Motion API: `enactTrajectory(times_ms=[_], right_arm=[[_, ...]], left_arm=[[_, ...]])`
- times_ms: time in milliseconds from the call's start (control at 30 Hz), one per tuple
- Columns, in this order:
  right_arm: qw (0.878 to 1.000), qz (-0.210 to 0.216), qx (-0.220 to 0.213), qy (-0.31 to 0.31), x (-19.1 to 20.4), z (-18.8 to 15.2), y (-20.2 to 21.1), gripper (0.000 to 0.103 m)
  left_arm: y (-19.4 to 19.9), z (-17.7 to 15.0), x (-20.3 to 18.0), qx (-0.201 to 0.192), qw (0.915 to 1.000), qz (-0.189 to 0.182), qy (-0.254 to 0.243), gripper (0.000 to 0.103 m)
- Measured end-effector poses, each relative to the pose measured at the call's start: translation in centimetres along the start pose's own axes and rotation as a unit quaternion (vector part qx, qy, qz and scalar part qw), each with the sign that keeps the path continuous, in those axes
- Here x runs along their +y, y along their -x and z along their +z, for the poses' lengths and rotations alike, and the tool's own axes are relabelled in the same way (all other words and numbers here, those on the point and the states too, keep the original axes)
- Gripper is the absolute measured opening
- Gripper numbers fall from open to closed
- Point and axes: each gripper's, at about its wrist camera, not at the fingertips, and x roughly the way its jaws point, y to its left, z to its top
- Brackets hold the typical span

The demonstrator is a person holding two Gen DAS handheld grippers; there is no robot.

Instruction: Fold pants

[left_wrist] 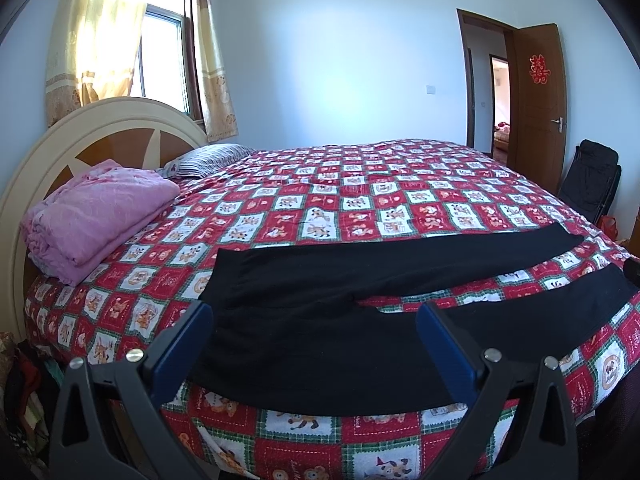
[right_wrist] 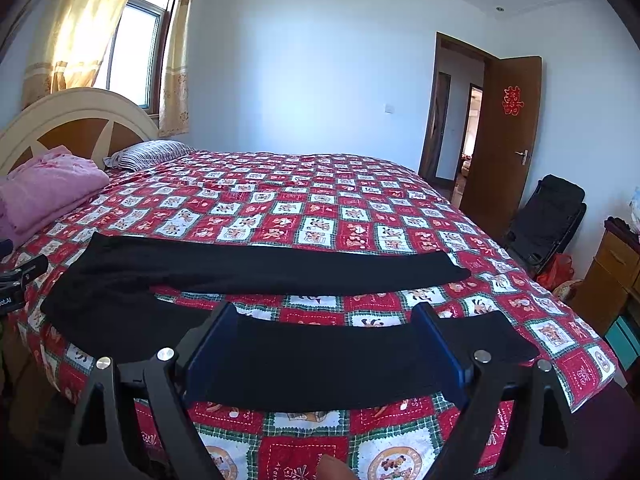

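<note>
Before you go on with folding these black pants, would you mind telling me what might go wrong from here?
The black fabric pants lie close to the near edge of the red-and-white checked bedspread; a pull could drag them off. Both the left gripper and right gripper are open above different parts, so uneven grasps may skew the fold.

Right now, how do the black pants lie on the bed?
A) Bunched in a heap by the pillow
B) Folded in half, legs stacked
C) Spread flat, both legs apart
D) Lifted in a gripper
C: the black pants lie flat on the bed, patterned quilt showing between the two legs.
</note>
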Motion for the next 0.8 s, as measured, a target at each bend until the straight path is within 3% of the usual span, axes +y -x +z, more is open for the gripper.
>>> enactTrajectory(times_ms=[233, 367, 467, 600, 700, 800], right_arm=[[1.0, 0.025, 0.012, 0.005, -0.5, -0.9, -2.1, 0.089], [0.999, 0.034, 0.035, -0.022, -2.5, -1.6, -4.7, 0.089], [0.996, 0.032, 0.062, -0.058, -5.0, -1.8, -7.1, 0.089], [0.994, 0.02, 0.084, -0.063, -7.5, -0.8, -10.4, 0.089], [0.991, 0.033, 0.1, -0.082, -9.7, 0.8, -13.1, 0.089], [0.99, 0.016, 0.107, -0.095, -12.2, 2.7, -15.8, 0.089]], left_arm=[[-4.6, 0.2, 2.3, 0.04, 0.9988, 0.008, -0.026, 0.103], [-10.9, 1.2, 8.1, 0.082, 0.9961, 0.03, 0.009, 0.103], [-15.8, 2.2, 11.3, 0.109, 0.9919, 0.066, 0.001, 0.103], [-22.0, 3.6, 14.2, 0.145, 0.9879, 0.052, 0.018, 0.103], [-25.9, 4.3, 15.1, 0.164, 0.9844, 0.049, 0.04, 0.103], [-29.4, 4.5, 15.3, 0.185, 0.9808, 0.047, 0.039, 0.102]])
